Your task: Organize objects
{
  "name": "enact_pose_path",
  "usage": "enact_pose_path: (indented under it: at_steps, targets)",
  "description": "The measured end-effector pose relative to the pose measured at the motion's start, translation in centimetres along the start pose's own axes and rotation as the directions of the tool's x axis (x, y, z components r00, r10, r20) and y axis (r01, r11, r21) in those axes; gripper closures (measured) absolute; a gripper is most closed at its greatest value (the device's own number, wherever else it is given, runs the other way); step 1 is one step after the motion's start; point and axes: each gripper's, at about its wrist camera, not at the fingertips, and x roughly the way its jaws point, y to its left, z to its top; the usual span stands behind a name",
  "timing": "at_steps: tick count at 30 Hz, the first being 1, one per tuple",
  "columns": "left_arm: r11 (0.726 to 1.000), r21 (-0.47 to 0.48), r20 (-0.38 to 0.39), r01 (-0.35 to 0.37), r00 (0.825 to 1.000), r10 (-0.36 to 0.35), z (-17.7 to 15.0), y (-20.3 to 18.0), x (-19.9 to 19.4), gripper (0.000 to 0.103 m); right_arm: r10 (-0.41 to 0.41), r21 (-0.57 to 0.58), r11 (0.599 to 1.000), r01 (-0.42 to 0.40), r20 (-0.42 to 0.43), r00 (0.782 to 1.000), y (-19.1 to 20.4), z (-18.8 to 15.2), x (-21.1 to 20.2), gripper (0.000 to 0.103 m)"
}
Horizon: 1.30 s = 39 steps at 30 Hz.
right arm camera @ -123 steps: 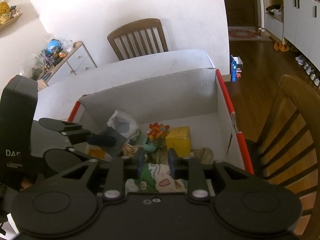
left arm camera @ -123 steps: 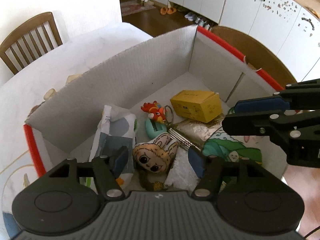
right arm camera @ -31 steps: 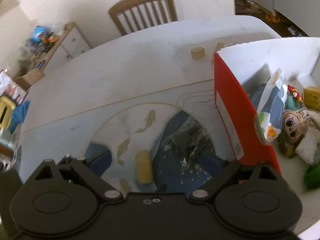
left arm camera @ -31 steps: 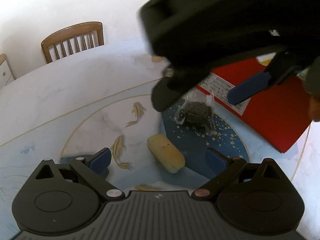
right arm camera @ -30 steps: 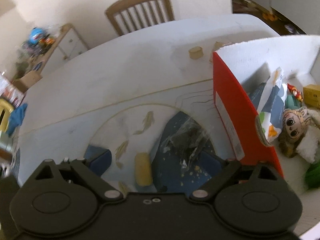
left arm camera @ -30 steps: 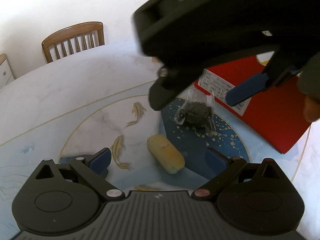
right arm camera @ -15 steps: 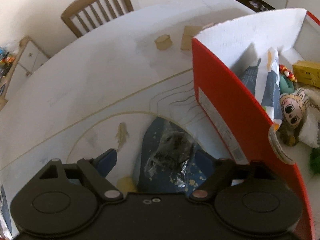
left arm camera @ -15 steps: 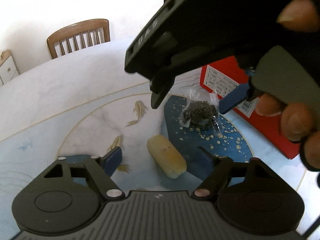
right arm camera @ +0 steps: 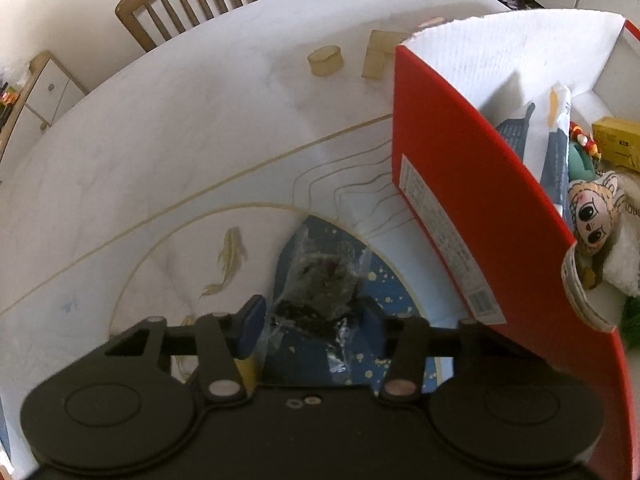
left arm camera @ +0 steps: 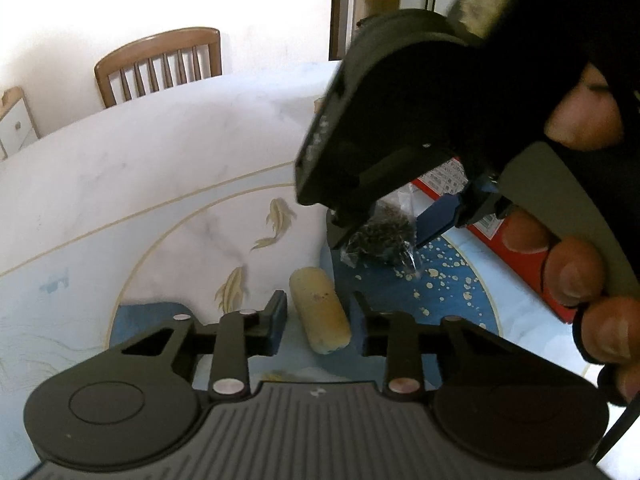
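A tan cylinder [left arm camera: 319, 315] lies on the table between the fingers of my left gripper [left arm camera: 318, 326], which have narrowed around it with small gaps on both sides. A clear bag of dark bits [right arm camera: 320, 280] lies on the blue patch of the table; it also shows in the left wrist view [left arm camera: 382, 236]. My right gripper [right arm camera: 310, 322] is low over this bag, its fingers on either side of the bag's near end, partly closed. The red box [right arm camera: 444, 184] stands right of the bag and holds toys and packets.
A small round wooden block [right arm camera: 325, 60] and a square one [right arm camera: 378, 54] lie on the table behind the box. A wooden chair [left arm camera: 160, 64] stands at the far table edge. A white drawer unit [right arm camera: 44, 92] is at the far left.
Both grippers have left the box and come down to the table. In the last half second the left fingers narrowed around the tan cylinder and the right fingers narrowed around the bag.
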Motion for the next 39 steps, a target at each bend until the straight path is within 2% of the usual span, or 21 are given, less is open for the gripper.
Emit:
enact_pose_path:
  at_steps: [1, 6, 12, 22, 30, 39]
  targets:
    - [1.0, -0.009, -0.004, 0.004, 1.0, -0.004, 0.1, 0.2, 0.1, 0.078, 0.0, 0.001, 1.0, 0.0, 0.001, 1.0, 0.0, 0.0, -0.1, 0.057]
    - [0.998, -0.059, -0.023, 0.026, 0.999, -0.028, 0.5, 1.6, -0.1, 0.082, 0.026, -0.003, 1.0, -0.026, 0.011, 1.0, -0.3, -0.2, -0.5, 0.063]
    - [0.996, -0.084, -0.03, 0.007, 1.0, -0.01, 0.3, 2.2, -1.1, 0.082, 0.073, -0.018, 0.997, -0.072, 0.027, 0.997, -0.5, -0.5, -2.1, 0.066]
    - [0.994, -0.108, 0.004, -0.026, 1.0, 0.027, 2.0, 3.9, -4.7, 0.082, 0.171, -0.072, 0.983, -0.166, 0.064, 0.983, -1.5, -1.1, -7.4, 0.066]
    - [0.996, -0.085, 0.027, -0.019, 0.999, 0.021, 3.2, 2.3, -7.8, 0.082, 0.225, -0.139, 0.967, -0.212, 0.085, 0.971, -3.4, -1.3, -11.1, 0.066]
    - [0.997, -0.078, 0.055, 0.005, 0.998, 0.0, 5.4, -1.6, -9.9, 0.082, 0.247, -0.185, 0.957, -0.223, 0.117, 0.962, -8.1, -1.7, -14.6, 0.066]
